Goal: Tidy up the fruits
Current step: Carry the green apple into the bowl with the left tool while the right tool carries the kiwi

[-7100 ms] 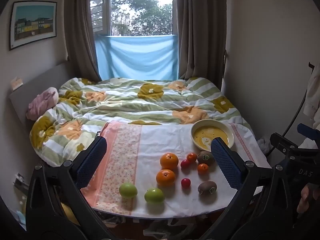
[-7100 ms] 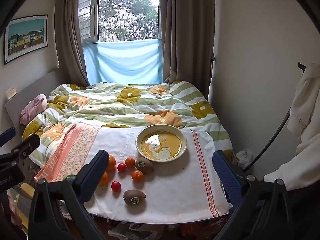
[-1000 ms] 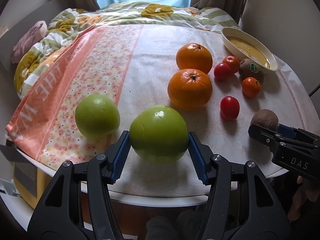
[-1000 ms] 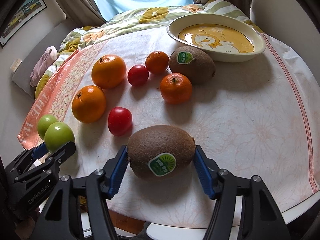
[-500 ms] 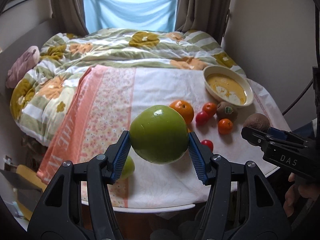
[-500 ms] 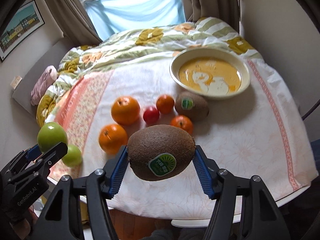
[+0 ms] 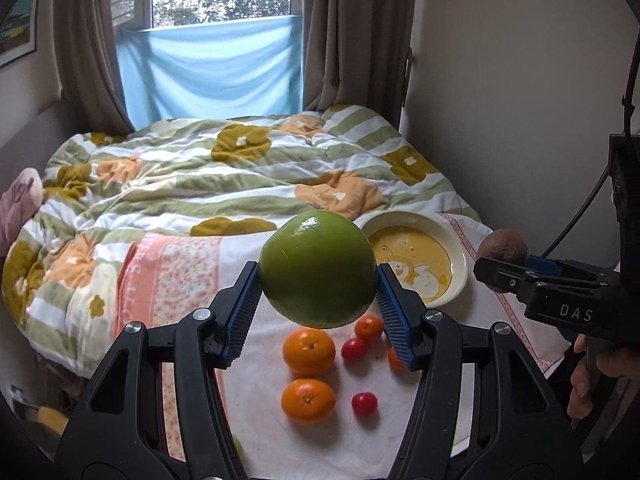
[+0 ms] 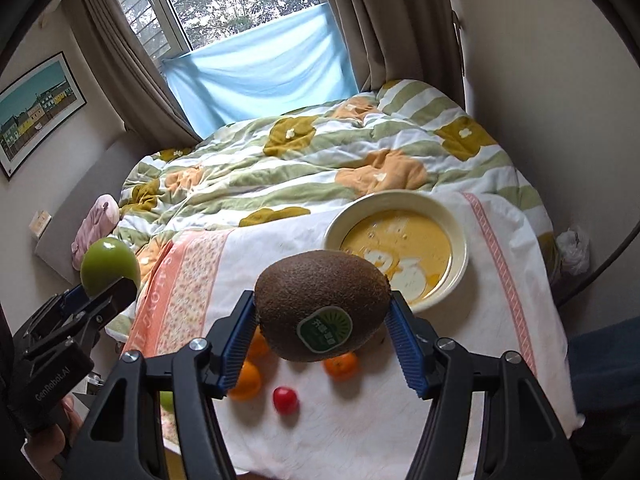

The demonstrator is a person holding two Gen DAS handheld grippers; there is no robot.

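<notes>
My left gripper is shut on a green apple and holds it well above the table. My right gripper is shut on a brown kiwi with a green sticker, also lifted above the table. The kiwi also shows at the right of the left wrist view, and the apple at the left of the right wrist view. On the cloth below lie two oranges, small red tomatoes and a small mandarin. A second green apple is mostly hidden behind my right gripper.
A cream bowl with a yellow bear print stands at the table's far right. The round table carries a white and pink floral cloth. A bed with a striped quilt lies behind the table. A wall runs on the right.
Both grippers have risen higher with their fruit since half a second ago, and the table looks farther below. A second ago both fruits still rested on the cloth.
</notes>
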